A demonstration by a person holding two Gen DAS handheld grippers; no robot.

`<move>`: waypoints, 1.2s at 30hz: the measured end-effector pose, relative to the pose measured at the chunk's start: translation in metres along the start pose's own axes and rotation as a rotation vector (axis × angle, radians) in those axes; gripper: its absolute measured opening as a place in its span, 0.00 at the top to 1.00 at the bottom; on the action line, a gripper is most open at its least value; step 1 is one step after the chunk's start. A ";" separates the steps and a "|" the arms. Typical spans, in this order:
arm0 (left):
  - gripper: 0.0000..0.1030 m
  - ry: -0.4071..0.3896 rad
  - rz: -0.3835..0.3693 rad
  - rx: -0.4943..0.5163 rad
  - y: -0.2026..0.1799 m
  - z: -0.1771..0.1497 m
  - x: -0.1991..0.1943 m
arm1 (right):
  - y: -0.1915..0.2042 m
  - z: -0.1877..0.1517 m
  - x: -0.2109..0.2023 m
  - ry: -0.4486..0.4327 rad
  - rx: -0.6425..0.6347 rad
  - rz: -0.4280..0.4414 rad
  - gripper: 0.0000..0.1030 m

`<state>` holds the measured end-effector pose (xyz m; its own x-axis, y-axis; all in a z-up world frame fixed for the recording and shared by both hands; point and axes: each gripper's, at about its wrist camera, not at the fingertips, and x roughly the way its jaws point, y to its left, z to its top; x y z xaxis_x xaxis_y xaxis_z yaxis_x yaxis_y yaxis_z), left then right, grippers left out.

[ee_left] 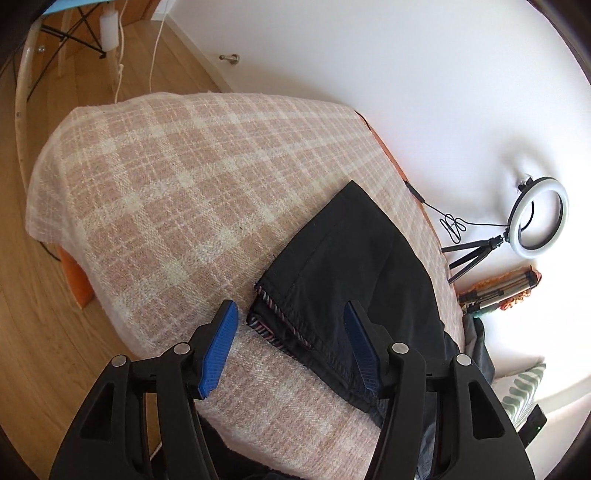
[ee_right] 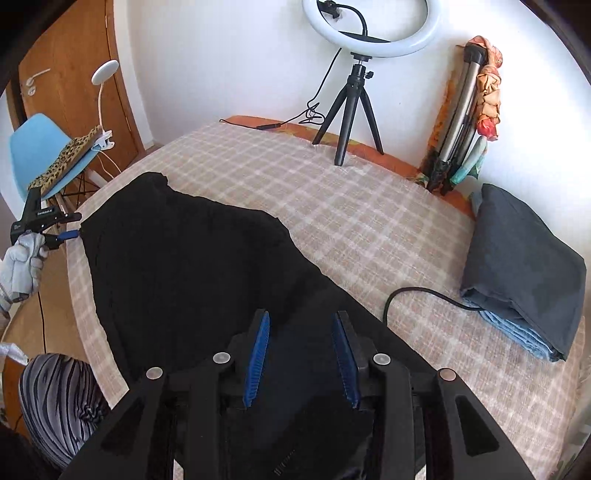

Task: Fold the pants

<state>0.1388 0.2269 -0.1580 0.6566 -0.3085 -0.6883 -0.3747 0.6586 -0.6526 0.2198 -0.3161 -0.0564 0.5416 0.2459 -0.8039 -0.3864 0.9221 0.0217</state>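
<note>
The black pants [ee_right: 192, 266] lie spread on the checked blanket [ee_left: 177, 177] that covers the bed, and all places below are given from them. They look partly folded: in the left wrist view the hems [ee_left: 273, 321] lie stacked, with a striped inner lining showing at the edge.

Your left gripper [ee_left: 290, 332] hangs just over those hems with its jaws released, one blue pad over the blanket and the other over the cloth, and nothing is between them. Your right gripper [ee_right: 301, 354] is above the wider end of the pants, its jaws also apart and pressing on nothing. I judge that both ends are let go so the cloth can settle flat before the next fold.

Your gloved hand [ee_right: 22, 262] shows at the far-left edge of the pants in the right wrist view.

Beyond the pants, at the wall side, a ring light [ee_right: 369, 33] stands on a small tripod. To their right a pile of folded grey and blue clothes [ee_right: 524, 273] waits, with a black cable [ee_right: 417, 291] running towards it. To their left stands a light blue chair [ee_right: 40, 147] on the wooden floor.
</note>
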 end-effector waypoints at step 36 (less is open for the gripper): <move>0.95 -0.144 0.107 0.199 -0.030 -0.013 0.019 | 0.019 0.088 0.116 0.064 0.048 0.097 0.89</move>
<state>0.1540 0.1923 -0.1563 0.7120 -0.1378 -0.6885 -0.3202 0.8089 -0.4930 0.3416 -0.2440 -0.0969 0.4538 0.3165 -0.8330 -0.3975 0.9086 0.1287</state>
